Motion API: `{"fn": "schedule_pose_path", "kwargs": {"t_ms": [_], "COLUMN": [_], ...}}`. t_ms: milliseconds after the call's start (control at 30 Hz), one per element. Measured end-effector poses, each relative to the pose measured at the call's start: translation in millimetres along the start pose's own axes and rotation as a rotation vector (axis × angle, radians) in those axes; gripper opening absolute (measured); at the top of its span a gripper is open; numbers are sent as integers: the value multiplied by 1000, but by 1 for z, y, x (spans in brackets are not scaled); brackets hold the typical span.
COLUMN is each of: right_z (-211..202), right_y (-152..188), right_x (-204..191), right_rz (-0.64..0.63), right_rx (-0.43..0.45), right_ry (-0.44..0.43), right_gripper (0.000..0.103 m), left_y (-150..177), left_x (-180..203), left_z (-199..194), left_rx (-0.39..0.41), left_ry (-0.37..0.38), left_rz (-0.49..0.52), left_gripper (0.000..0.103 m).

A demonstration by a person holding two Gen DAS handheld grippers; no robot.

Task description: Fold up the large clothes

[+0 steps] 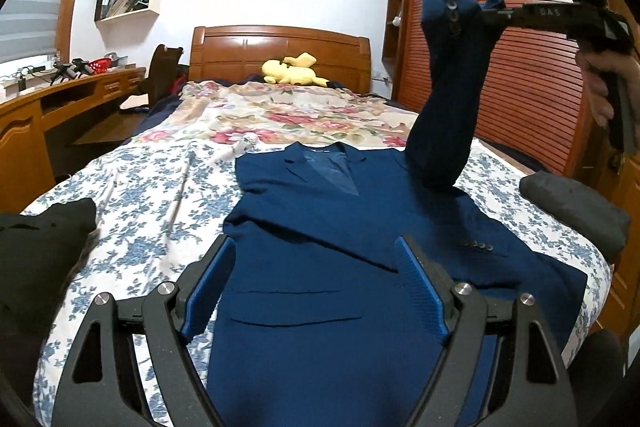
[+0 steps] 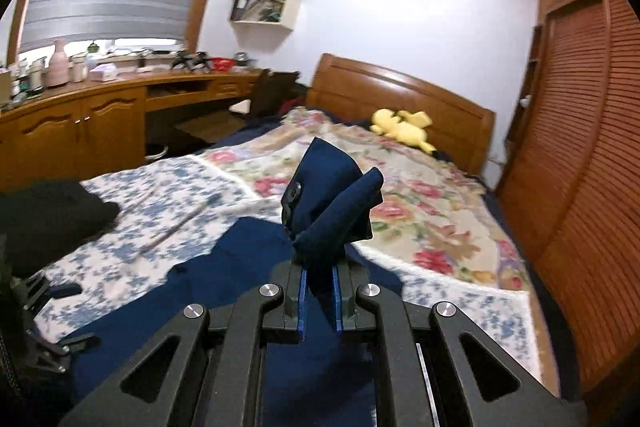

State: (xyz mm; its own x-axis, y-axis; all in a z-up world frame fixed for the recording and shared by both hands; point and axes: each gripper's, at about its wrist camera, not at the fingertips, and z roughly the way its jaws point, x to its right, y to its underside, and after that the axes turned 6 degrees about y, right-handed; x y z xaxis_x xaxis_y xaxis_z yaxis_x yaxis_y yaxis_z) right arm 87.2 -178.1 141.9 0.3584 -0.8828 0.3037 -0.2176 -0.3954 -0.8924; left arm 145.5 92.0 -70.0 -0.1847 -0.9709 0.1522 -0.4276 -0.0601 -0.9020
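Observation:
A navy blue suit jacket (image 1: 320, 227) lies face up on the bed, collar toward the headboard. My right gripper (image 2: 319, 275) is shut on the cuff of its right sleeve (image 2: 328, 203), which has dark buttons. In the left wrist view that sleeve (image 1: 444, 95) stands lifted above the jacket, held by my right gripper (image 1: 496, 13) high at the right. My left gripper (image 1: 316, 259) is open and empty, hovering over the jacket's lower front. The jacket also shows in the right wrist view (image 2: 248, 267).
The bed (image 1: 152, 187) has a blue floral sheet and a rose blanket (image 1: 288, 115). A black garment (image 1: 40, 247) lies at the left edge, a grey folded one (image 1: 576, 203) at the right. A yellow plush (image 1: 292, 69) sits by the headboard. A wardrobe (image 1: 520, 87) stands right, a desk (image 1: 48, 107) left.

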Motion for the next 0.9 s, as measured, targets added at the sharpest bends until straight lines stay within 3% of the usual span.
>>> {"fn": "schedule_pose_path", "kwargs": {"t_ms": [433, 667, 900], "right_z": [13, 64, 68], "right_y": [79, 77, 95], "right_x": [-17, -21, -27], "right_rz": [10, 72, 134], "right_rx": [-185, -239, -260], "right_ry": [-141, -202, -272], "right_gripper": [10, 11, 35], "left_y": [4, 6, 7], "left_x": [-6, -3, 0], "left_z": [-2, 5, 11], "left_rx": [-7, -25, -43], "left_ry": [-12, -16, -28], "left_rz": [-3, 6, 9], "left_gripper": [83, 83, 83]}}
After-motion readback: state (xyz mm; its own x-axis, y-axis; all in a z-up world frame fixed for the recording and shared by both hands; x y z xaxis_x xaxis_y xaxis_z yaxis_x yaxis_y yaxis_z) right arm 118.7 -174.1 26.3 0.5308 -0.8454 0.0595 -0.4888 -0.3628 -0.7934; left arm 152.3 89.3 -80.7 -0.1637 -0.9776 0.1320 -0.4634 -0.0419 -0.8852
